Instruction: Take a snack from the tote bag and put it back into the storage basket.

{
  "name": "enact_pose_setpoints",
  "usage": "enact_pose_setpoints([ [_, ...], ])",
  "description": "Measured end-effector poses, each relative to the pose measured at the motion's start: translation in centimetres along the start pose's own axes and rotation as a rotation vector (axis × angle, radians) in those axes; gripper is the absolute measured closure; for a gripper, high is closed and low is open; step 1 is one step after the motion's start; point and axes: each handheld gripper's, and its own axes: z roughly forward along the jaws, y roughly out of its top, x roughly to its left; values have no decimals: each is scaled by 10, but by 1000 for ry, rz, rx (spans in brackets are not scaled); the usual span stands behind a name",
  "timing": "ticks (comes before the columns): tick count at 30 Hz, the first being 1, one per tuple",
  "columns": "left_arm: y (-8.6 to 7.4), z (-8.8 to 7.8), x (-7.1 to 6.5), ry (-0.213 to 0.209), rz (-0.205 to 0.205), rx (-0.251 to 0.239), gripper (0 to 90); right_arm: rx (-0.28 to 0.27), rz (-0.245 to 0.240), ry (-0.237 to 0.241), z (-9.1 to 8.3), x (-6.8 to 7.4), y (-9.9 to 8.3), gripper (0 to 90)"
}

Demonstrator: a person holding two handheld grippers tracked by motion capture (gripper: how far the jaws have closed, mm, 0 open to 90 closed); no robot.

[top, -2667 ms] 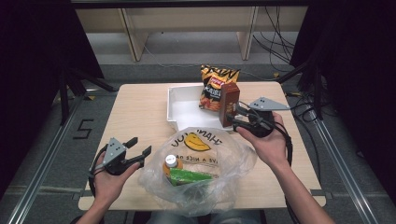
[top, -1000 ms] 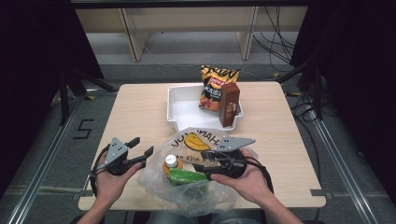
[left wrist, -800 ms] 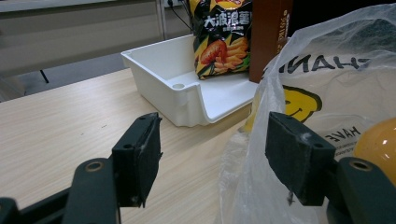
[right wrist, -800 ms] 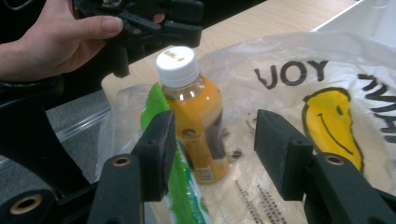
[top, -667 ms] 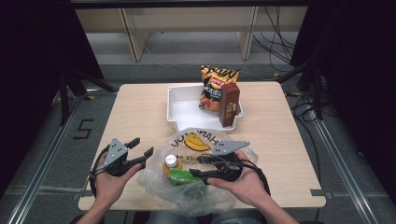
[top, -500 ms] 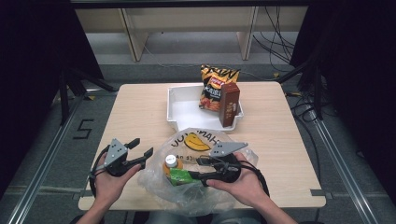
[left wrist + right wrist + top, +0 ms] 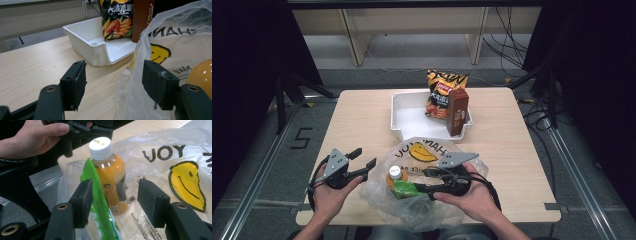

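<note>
At lower centre of the high view, the right gripper (image 7: 419, 188) reaches into the plastic bag (image 7: 422, 152) with its jaws apart, just opening, around the green packet (image 7: 101, 210) beside the orange bottle (image 7: 110, 175). The left gripper (image 7: 364, 162), jaws apart, sits lower left against the bag. The white tray (image 7: 412, 117) stands behind, holding a snack bag (image 7: 439, 92) and a brown carton (image 7: 457, 112).

On the plastic bag (image 7: 175, 160) you can read "JOY" beside a yellow smiley face in the right gripper view. In the left gripper view, the same bag shows "HAVE" and the letters "HAN". The snack packet (image 7: 116, 20) standing in the white tray (image 7: 85, 37) carries Chinese characters, "大波浪薯". The floor left of the table bears a "5" (image 7: 301, 138).
</note>
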Motion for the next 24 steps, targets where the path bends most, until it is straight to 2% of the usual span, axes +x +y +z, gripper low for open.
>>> enact_pose_setpoints([
  [1,0,0,0,2,-3,-1,354,-2,16,2,0,1,0,462],
  [3,-1,0,1,-4,-7,-10,354,-10,-23,-2,1,0,1,461],
  [4,-1,-1,1,2,7,-1,355,-3,-2,3,0,1,1,461],
  [6,0,-2,1,9,-6,-2,355,-7,-15,6,2,2,1,461],
  [8,1,-2,0,10,-3,-4,354,4,-15,9,3,1,0,462],
  [9,1,-1,0,9,-2,-3,354,5,10,11,4,2,-1,467],
  [11,1,-1,-1,5,4,-2,354,16,-9,12,5,1,-1,479],
  [15,1,2,-2,-1,-2,-4,354,23,-2,13,6,0,-2,523],
  [17,2,2,-2,-3,1,-3,354,31,13,20,6,1,-2,533],
  [18,3,3,-2,-1,4,-4,354,29,-2,23,7,0,-2,536],
  [20,3,2,-3,-1,3,-7,354,30,6,47,8,0,-4,538],
  [21,3,2,-3,-1,7,-7,354,38,0,29,8,0,-4,538],
  [23,4,2,-3,-1,14,-5,354,34,10,52,9,1,-6,538],
  [24,4,2,-4,1,5,-6,354,43,2,34,7,2,-6,538],
])
